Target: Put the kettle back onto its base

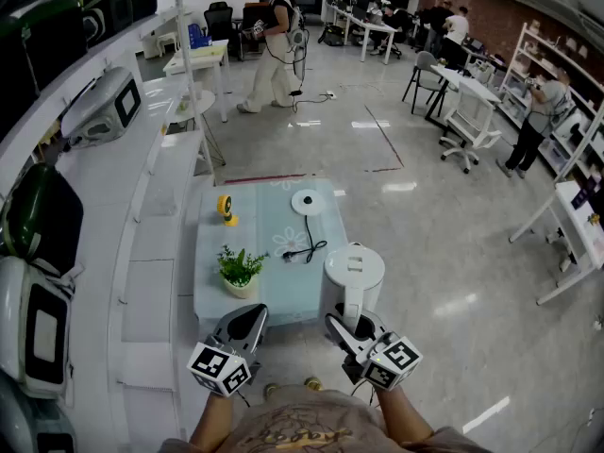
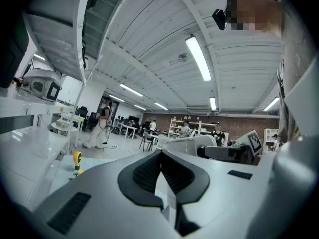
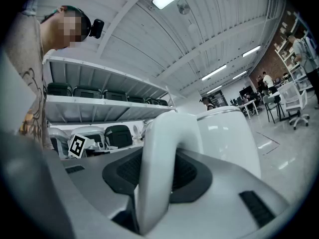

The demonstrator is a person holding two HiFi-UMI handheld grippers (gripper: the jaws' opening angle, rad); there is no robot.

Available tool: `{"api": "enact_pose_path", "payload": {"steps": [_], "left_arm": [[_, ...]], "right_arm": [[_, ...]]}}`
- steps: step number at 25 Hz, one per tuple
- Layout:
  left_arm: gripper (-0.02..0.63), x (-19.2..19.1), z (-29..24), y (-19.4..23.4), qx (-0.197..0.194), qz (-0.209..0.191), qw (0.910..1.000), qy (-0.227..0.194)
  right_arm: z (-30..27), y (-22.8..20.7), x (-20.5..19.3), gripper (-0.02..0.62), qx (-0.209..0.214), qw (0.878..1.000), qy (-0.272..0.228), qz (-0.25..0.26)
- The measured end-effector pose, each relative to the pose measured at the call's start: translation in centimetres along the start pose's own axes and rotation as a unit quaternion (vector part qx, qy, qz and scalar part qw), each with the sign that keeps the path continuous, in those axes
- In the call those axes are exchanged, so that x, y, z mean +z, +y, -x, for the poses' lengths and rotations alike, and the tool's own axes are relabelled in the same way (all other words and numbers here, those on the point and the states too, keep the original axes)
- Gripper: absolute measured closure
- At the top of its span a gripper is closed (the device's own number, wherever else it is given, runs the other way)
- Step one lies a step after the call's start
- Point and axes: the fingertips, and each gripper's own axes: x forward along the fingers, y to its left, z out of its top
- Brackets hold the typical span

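Observation:
The white kettle (image 1: 354,274) stands upright at the near right corner of the table, partly past its edge; I cannot tell if it rests there or hangs. My right gripper (image 1: 351,326) is shut on the kettle's handle (image 3: 158,158), which fills the gap between the pads in the right gripper view (image 3: 157,183). The round white base (image 1: 305,202) lies further back on the pale blue tabletop (image 1: 274,295), with its black cord (image 1: 307,247) trailing toward me. My left gripper (image 1: 253,317) hovers at the table's near edge, jaws shut on nothing (image 2: 160,169).
A small potted plant (image 1: 240,270) stands near the front left of the table. A yellow object (image 1: 226,209) sits at the back left. White shelving with appliances (image 1: 104,111) runs along the left. People and desks are far across the room.

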Motion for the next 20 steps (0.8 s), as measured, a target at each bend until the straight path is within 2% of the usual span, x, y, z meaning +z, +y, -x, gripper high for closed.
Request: {"api": "enact_pose_path", "payload": {"steps": [11, 16, 20], "left_arm": [[0.584, 0.2, 0.1, 0.0, -0.008, -0.004, 1.0, 0.0], [0.584, 0.0, 0.4, -0.2, -0.016, -0.006, 0.9998, 0.007], [0.584, 0.1, 0.8, 0.3, -0.024, -0.013, 0.9996, 0.01]], "right_arm": [[0.0, -0.1, 0.4, 0.463, -0.007, 1.0, -0.004, 0.011], [0.6, -0.1, 0.8, 0.463, -0.009, 0.999, -0.023, -0.03], [0.1, 0.8, 1.0, 0.463, -0.011, 0.999, -0.025, -0.034]]}}
